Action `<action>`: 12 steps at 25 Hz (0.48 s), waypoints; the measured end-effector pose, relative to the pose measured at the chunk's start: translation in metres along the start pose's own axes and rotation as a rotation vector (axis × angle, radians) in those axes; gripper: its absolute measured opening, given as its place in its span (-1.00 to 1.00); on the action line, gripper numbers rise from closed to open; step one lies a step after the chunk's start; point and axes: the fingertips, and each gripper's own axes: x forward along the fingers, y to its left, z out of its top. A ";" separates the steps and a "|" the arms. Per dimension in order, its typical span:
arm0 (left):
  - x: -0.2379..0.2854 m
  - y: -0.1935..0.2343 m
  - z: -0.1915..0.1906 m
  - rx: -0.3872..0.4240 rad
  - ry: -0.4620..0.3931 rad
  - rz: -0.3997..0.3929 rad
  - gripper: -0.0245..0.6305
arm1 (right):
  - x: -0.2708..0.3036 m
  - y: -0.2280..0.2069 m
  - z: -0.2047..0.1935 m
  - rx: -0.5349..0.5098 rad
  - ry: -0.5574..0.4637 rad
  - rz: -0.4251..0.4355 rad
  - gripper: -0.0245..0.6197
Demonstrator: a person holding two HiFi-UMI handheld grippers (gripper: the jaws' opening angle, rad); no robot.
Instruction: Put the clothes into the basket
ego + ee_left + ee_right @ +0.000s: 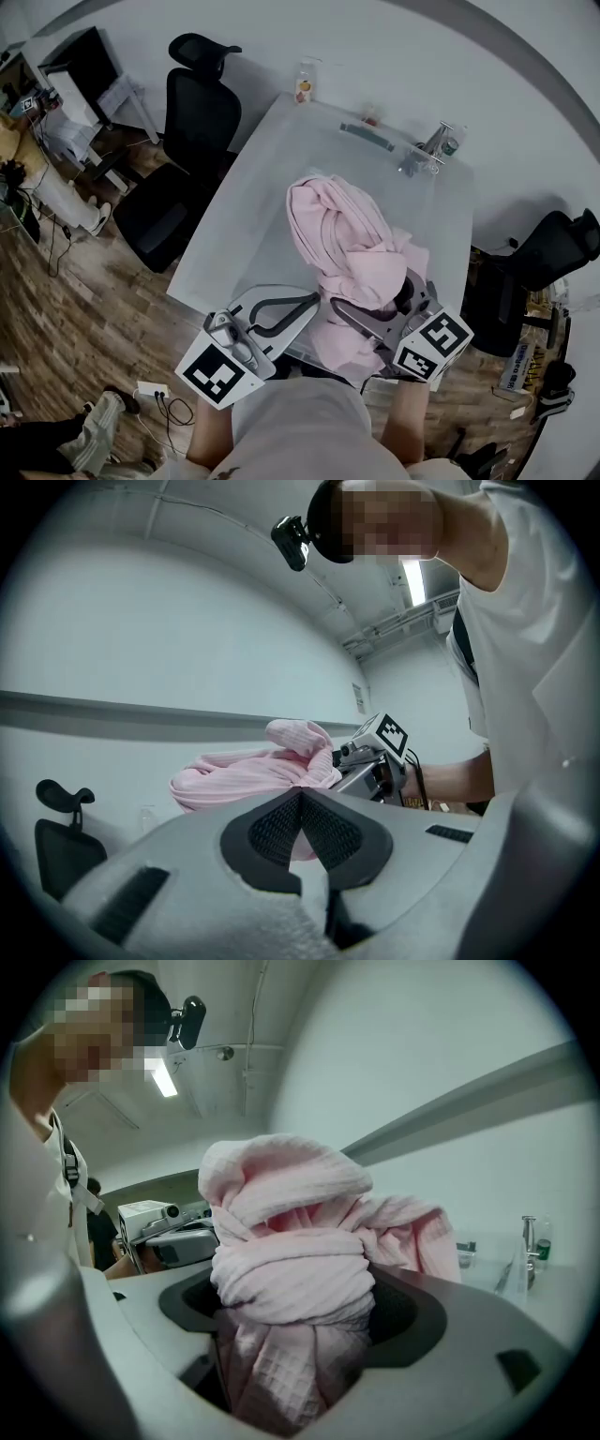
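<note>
A bundled pink garment (345,234) hangs over the near edge of the white table (253,216). My right gripper (380,298) is shut on it: in the right gripper view the thick waffle cloth (292,1269) fills the whole gap between the jaws (291,1335) and hangs down below them. My left gripper (305,306) sits just left of the cloth at the table's front edge. Its dark pads (272,832) meet at the tip, so it is shut, with no cloth seen pinched. From the left gripper view (300,799) the garment (248,769) and my right gripper (375,759) lie ahead. No basket is in view.
A bottle (303,86), a teal bar (367,137) and a metal tap-like fitting (427,152) stand at the table's far end. Black office chairs stand at the left (187,141) and at the right (548,258). Wooden floor with cables lies to the left.
</note>
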 end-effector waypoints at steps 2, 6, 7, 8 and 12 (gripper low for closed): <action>-0.008 0.002 -0.005 -0.008 0.009 0.023 -0.91 | 0.010 0.005 -0.006 0.008 0.013 0.026 0.37; -0.022 0.007 -0.016 -0.027 0.028 0.064 -0.91 | 0.028 0.012 -0.023 0.032 0.048 0.065 0.37; -0.025 0.008 -0.019 -0.034 0.034 0.073 -0.91 | 0.032 0.013 -0.027 0.040 0.056 0.073 0.37; -0.028 0.008 -0.022 -0.044 0.039 0.083 -0.91 | 0.035 0.014 -0.030 0.049 0.063 0.081 0.37; -0.037 0.008 -0.030 -0.066 0.050 0.110 -0.91 | 0.046 0.017 -0.043 0.071 0.093 0.110 0.37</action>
